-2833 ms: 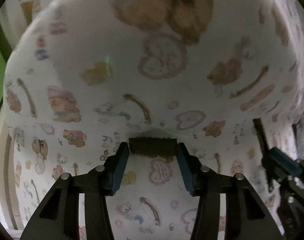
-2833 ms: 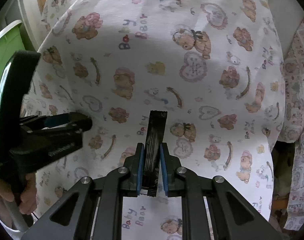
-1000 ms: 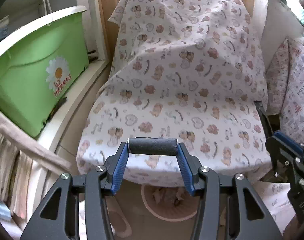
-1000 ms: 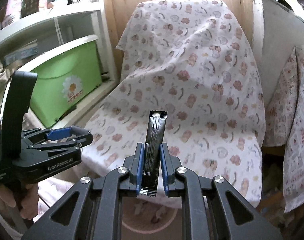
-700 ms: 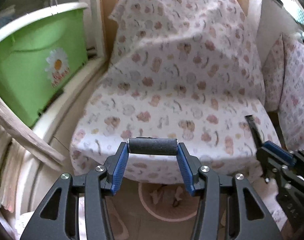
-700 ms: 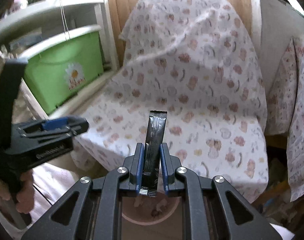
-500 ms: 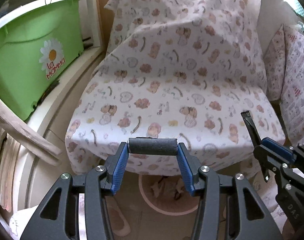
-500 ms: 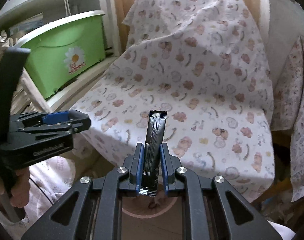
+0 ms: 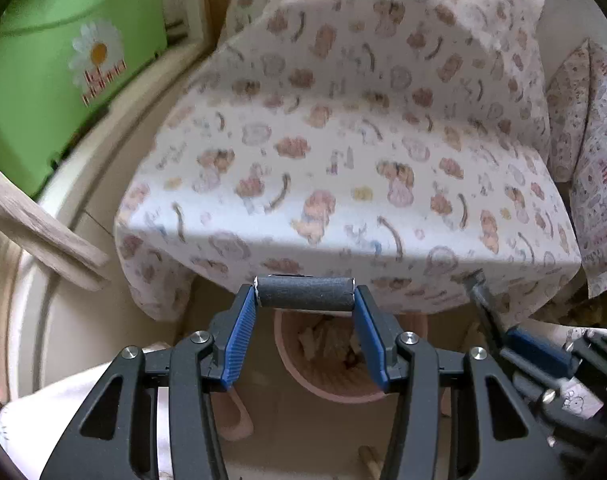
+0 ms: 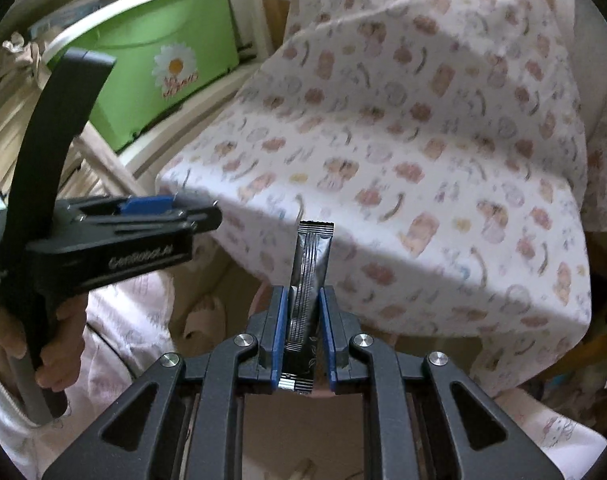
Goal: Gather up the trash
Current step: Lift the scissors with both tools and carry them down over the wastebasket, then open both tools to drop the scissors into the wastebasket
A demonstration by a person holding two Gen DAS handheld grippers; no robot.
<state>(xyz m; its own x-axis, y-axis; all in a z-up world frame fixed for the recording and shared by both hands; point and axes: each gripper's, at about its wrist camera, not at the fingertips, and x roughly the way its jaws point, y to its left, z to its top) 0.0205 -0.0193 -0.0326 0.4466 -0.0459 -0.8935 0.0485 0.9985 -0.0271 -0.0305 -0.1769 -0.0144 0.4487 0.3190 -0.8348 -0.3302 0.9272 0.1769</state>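
Below the cloth-draped chair (image 9: pixel 343 168), a pink bin (image 9: pixel 323 372) sits on the floor. You tilt both tools steeply downward. Your left gripper (image 9: pixel 305 320) clamps a dark grey roll (image 9: pixel 303 299) crosswise, directly over the bin. Your right gripper (image 10: pixel 301 320), nearly closed, pinches a black sachet (image 10: pixel 307 276) upright.

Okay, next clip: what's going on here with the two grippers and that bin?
A person is clearing trash with a gripper in each hand. The left gripper is clamped on a short dark grey foam-like cylinder, held crosswise above a round pink wastebasket that already holds crumpled paper. The right gripper is clamped on a slim black stick sachet, standing upright. Behind them, a chair draped in a teddy-bear print sheet. Nothing has been dropped yet.
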